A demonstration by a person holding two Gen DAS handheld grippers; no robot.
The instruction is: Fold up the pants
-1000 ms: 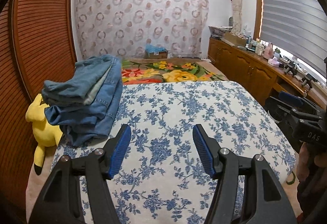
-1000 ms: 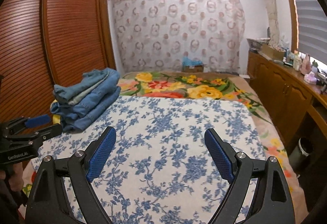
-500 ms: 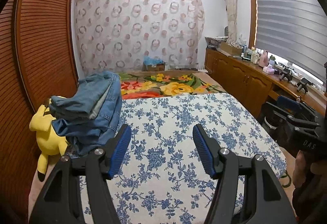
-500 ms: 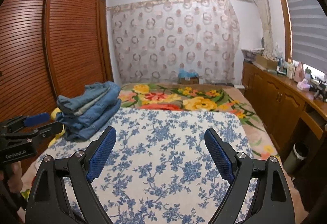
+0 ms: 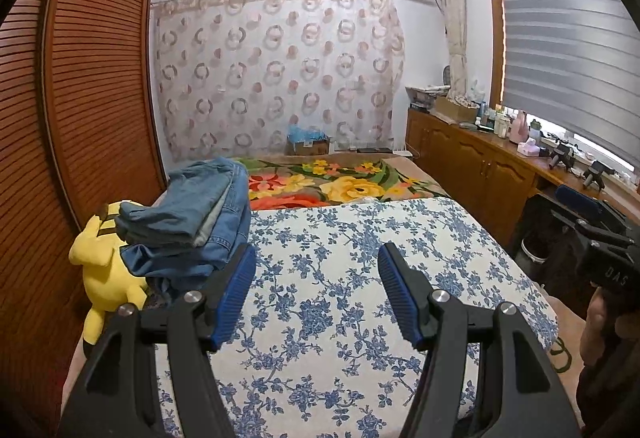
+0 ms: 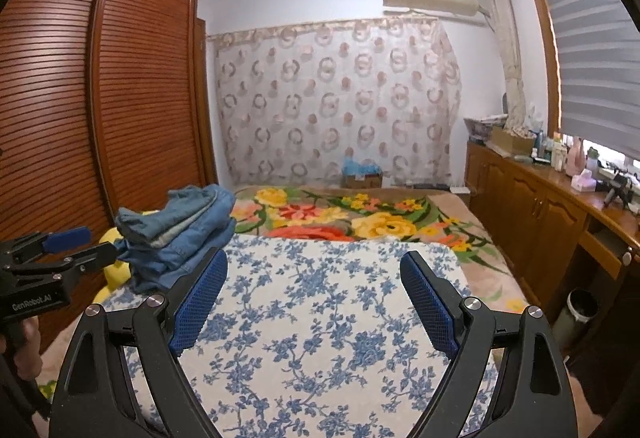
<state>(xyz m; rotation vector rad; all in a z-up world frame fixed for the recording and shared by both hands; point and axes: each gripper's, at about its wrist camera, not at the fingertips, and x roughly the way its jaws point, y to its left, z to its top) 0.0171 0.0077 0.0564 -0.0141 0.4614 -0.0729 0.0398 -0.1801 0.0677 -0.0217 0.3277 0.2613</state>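
1. Both my left claw (image 5: 316,294) and right claw (image 6: 314,302) are spread wide and grasp nothing.
2. The jeans (image 5: 192,222) lie stacked on the bed's (image 5: 340,278) far-left edge, nearer my left claw.
3. Whether the stack is fully folded, I cannot tell.

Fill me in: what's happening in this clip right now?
A person holds a gripper in each hand above a bed with a blue-flowered cover. Both the left gripper and right gripper are open and empty. The jeans lie stacked and folded at the bed's left edge, beside a yellow plush toy, with nothing touching them.
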